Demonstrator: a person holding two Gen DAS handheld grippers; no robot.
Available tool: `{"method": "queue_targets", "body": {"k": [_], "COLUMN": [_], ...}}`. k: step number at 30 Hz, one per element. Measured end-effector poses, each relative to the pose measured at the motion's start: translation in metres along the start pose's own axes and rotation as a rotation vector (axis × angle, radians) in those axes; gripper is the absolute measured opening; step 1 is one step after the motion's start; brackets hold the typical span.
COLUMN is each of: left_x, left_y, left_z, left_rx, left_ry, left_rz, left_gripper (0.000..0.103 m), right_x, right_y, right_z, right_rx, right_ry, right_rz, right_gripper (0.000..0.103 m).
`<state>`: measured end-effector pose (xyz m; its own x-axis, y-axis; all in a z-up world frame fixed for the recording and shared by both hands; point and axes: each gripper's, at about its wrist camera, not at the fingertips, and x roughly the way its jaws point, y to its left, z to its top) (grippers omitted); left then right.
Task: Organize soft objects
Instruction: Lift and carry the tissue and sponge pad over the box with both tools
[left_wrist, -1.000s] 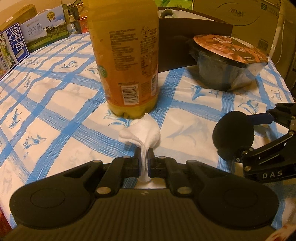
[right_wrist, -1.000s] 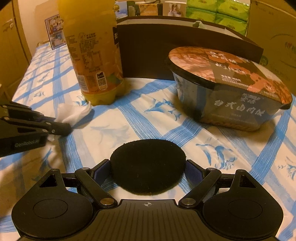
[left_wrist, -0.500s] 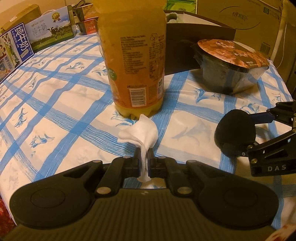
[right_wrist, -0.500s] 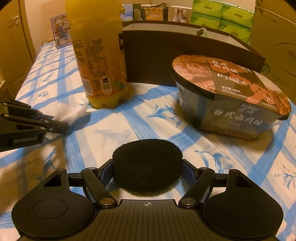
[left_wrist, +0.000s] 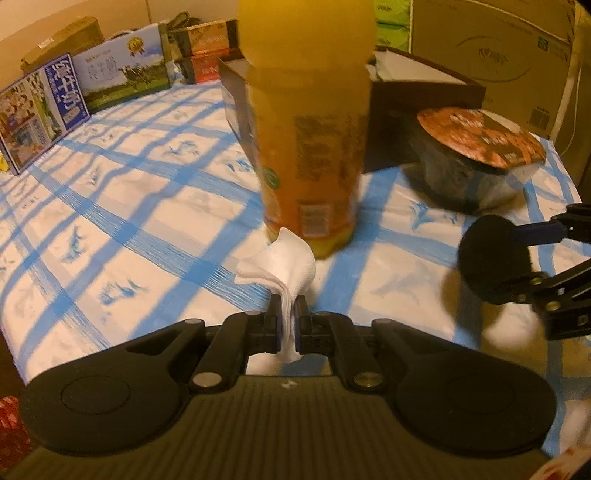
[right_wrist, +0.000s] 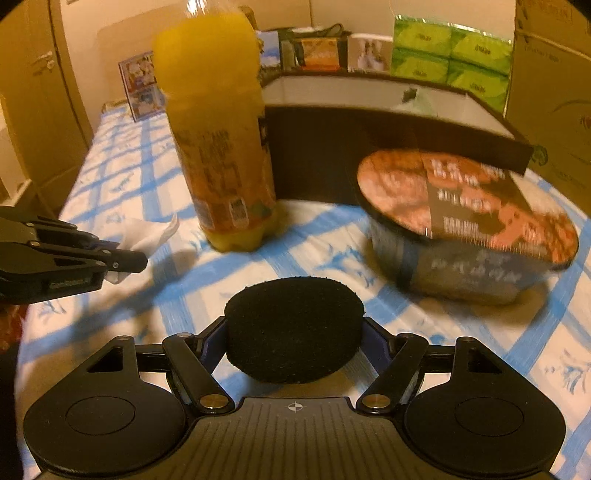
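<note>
The left gripper (left_wrist: 287, 325) is clamped on a crumpled white tissue (left_wrist: 282, 267), whose folds fan out above the narrow pads while a corner hangs below them. The right gripper (right_wrist: 293, 341) grips a round black sponge pad (right_wrist: 293, 328) by its edges, pads pressed against both sides, above the blue-checked tablecloth (right_wrist: 317, 236). In the right wrist view the side of the left gripper carries a small pale word, too blurred to read.

Just beyond the tissue stands an orange drink bottle (left_wrist: 306, 147); its label has blocks of small print and a barcode, all smeared by motion blur, and its top is cut off in the left view. To the right sits a sealed instant bowl (right_wrist: 469, 229) with Chinese characters on lid and wall, not legible. Behind both stands an open dark box (right_wrist: 369, 147). At the table's far left, blue milk cartons (left_wrist: 122, 75) show a cow picture and large Chinese characters.
</note>
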<state>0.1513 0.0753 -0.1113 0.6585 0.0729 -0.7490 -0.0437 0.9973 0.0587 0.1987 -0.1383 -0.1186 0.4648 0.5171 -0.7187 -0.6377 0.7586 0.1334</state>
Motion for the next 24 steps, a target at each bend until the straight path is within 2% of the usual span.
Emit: {"method": "queue_targets", "body": {"k": [7,12,19,24], "left_x": [-0.009,-0.01,0.001,0.024], "left_y": [0.038,0.068,0.095,0.1], "left_z": [0.029,0.061,0.124,0.176], "left_rx": [-0.019,-0.034,-0.022,-0.001], "left_ry": [-0.068,-0.129,-0.202,-0.234], "left_rz": [0.059,0.083,0.064,-0.007], "left_gripper": [0.006,0.006,0.006,0.006], "right_x": [-0.016,-0.02,-0.011,0.007], "right_y": [-0.002,-0.013,-0.049,-0.074], "right_z": [0.03,0.062,0.121,0.165], "right_rx": [-0.018,-0.022,0.013,0.033], "right_ry": [-0.07,-0.122,-0.196,-0.233], "right_rz": [0.037,0.041,0.035,0.036], "right_gripper": [0.074,0.074,0.075,0.074]}}
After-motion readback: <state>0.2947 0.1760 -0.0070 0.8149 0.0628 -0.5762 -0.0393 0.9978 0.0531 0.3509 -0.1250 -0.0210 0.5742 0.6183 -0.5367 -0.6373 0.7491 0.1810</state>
